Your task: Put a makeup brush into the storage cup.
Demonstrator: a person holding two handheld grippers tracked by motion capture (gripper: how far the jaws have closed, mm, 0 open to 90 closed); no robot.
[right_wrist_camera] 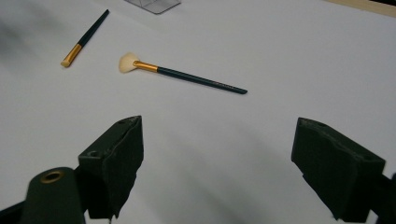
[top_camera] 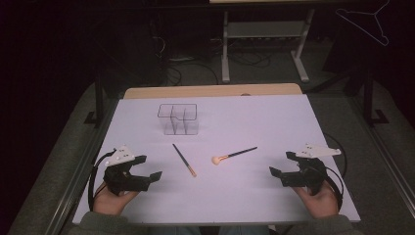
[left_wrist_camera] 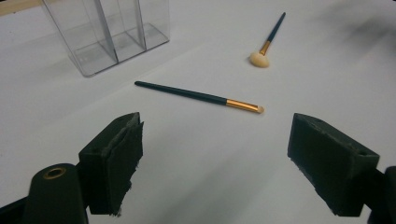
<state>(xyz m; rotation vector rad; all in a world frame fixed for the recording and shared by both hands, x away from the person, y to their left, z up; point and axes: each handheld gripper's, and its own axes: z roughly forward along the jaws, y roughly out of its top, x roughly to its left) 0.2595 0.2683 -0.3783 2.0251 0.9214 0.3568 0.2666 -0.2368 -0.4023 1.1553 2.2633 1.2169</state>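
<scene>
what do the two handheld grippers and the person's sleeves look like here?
Both the left gripper and the right gripper are matte black with two blocky jaws, each topped by a pale grey three-cornered plate. A black cable loops from each. The left gripper view shows a brass-ringed hole beside one jaw. Sleeves are olive-grey.

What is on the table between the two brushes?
Nothing. The thin brush and the fluffy brush lie apart, with only bare white table between their tips. The high view shows this, and the left gripper view does too.
</scene>
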